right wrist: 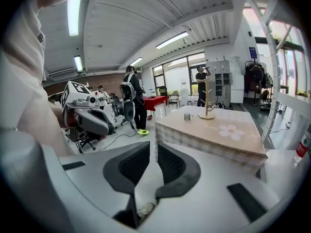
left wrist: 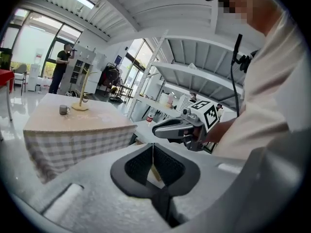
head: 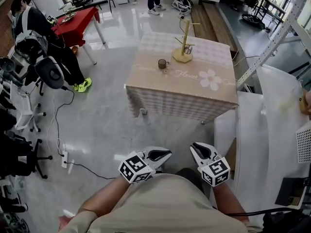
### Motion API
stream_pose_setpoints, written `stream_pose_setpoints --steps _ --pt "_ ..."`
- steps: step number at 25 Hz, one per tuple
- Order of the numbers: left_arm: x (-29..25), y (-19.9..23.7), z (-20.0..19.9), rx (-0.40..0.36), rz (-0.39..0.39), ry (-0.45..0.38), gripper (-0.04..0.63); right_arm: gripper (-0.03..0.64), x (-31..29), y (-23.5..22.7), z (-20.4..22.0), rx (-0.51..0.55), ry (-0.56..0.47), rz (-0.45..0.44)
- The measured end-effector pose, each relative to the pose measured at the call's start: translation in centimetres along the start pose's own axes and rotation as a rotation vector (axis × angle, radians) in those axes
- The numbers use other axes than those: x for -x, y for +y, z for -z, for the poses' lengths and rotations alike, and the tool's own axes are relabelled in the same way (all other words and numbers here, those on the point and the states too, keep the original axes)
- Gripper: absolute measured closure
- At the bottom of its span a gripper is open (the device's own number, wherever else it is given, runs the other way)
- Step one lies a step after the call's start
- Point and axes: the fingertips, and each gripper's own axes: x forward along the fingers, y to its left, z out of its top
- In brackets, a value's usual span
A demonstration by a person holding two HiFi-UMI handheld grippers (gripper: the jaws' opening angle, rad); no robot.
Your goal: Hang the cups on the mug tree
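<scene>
A wooden mug tree [head: 183, 47] stands on the far side of a table with a checked cloth [head: 184, 98]. One glass cup [head: 188, 49] hangs on it. A second glass cup [head: 162, 63] stands on the cloth to its left. Both grippers are held close to my body, well short of the table. My left gripper [head: 163, 155] is shut with nothing in it, its pads [left wrist: 165, 164] meeting. My right gripper [head: 197, 149] shows a narrow gap between its pads [right wrist: 171, 164], also with nothing in it. The right gripper view shows the tree [right wrist: 208, 98] and the standing cup [right wrist: 187, 116] far ahead.
A white table [head: 262, 130] and a metal shelf frame [head: 277, 38] are at my right. Office chairs [head: 46, 72] and a power strip with cables [head: 64, 159] lie at the left. A red table [head: 77, 23] and people stand farther back.
</scene>
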Motion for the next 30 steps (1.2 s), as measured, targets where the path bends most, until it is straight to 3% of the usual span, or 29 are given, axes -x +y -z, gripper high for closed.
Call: stream_pose_setpoints --steps 8,16,23,30 --pt "-1.4 5.8 -2.7 0.053 0.032 -0.028 0.584 0.5 -2.9 -4.5 -2.5 -0.037 0.034 0.075" --pt "-6.9 12.4 -7.6 0.078 -0.029 -0.021 0.522 0.483 -6.9 -13.4 -6.0 -0.035 0.034 0.035" --pt "-11.8 20.3 -11.8 0.055 -0.174 0.013 0.465 0.483 -9.5 -21.6 -9.1 -0.008 0.026 -0.023" --pt "-13.9 30.5 -14.1 0.052 -0.325 0.044 0.43 0.483 -11.1 -27.6 -8.8 -0.03 0.056 -0.037"
